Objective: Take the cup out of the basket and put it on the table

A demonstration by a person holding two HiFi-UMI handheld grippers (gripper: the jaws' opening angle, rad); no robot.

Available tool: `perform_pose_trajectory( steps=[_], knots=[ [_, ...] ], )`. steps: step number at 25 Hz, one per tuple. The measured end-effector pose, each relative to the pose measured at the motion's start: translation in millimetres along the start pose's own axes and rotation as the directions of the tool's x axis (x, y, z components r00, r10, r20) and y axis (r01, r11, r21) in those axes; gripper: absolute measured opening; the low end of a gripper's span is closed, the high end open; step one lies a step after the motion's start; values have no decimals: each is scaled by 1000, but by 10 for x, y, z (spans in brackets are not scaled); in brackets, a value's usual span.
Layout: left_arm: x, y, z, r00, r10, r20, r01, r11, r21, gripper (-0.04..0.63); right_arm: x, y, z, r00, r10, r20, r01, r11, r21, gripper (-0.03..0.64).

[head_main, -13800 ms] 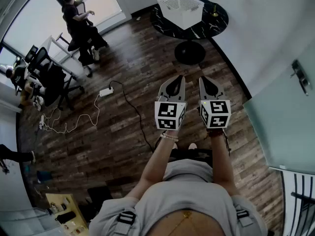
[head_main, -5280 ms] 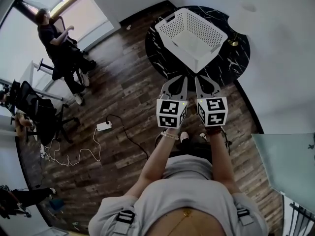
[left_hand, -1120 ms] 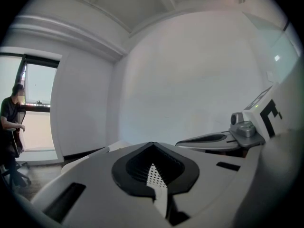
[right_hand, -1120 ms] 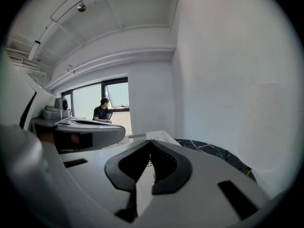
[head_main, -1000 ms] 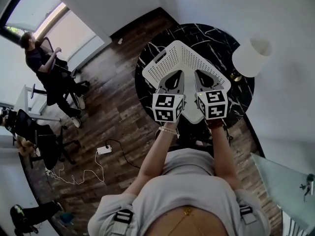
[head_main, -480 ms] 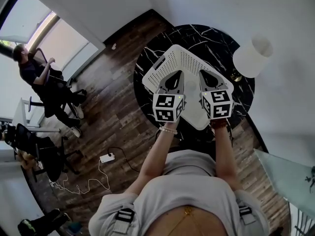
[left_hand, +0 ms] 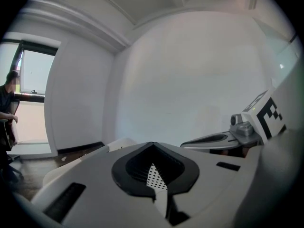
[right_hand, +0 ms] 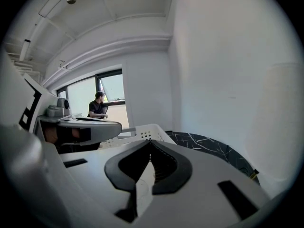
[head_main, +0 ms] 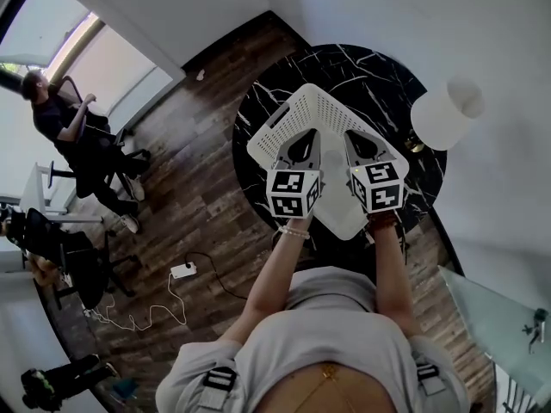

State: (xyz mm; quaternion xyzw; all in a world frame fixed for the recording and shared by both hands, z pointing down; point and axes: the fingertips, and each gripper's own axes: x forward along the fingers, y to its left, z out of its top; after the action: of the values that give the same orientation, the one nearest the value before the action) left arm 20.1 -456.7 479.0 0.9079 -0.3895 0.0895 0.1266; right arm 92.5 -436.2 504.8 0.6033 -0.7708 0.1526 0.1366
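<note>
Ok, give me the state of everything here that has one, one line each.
left gripper: shut, empty, held over the basket.
right gripper: shut, empty, held over the basket.
basket: upright on the table, top open; no cup shows in the part visible.
table: bears the basket and the lamp.
lamp: upright near the table's edge; lit or not, cannot tell.
cup: not in view.

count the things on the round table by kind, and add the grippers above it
basket: 1
lamp: 1
grippers: 2, left gripper and right gripper
total: 4
</note>
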Motion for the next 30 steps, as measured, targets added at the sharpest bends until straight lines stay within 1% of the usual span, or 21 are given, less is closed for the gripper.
perform_pose_trajectory(
  steps=[6,12,18,20,24,30],
  knots=[
    [101,96,45,999,54,-1,-54,998,-28,6,177,12,-109,993,72,-92,-75,997,-33,8],
    [166,168,10,995,104,-12,-104,993,-53,6,293,38,-222,981,132,-143,-139,990,-34,8],
    [203,189,-75,991,130,-26,-132,989,-73,6,348,69,-369,965,172,-200,-186,981,-52,8],
    [200,198,-79,990,140,-26,-141,987,-77,6,367,84,-393,959,178,-220,-198,978,-72,8],
    [174,229,-68,987,162,-22,-163,983,-81,6,394,149,-422,942,203,-266,-242,963,-122,9],
    [147,314,-60,981,192,-18,-193,978,-83,6,454,192,-461,915,269,-301,-337,919,-204,9]
  ],
)
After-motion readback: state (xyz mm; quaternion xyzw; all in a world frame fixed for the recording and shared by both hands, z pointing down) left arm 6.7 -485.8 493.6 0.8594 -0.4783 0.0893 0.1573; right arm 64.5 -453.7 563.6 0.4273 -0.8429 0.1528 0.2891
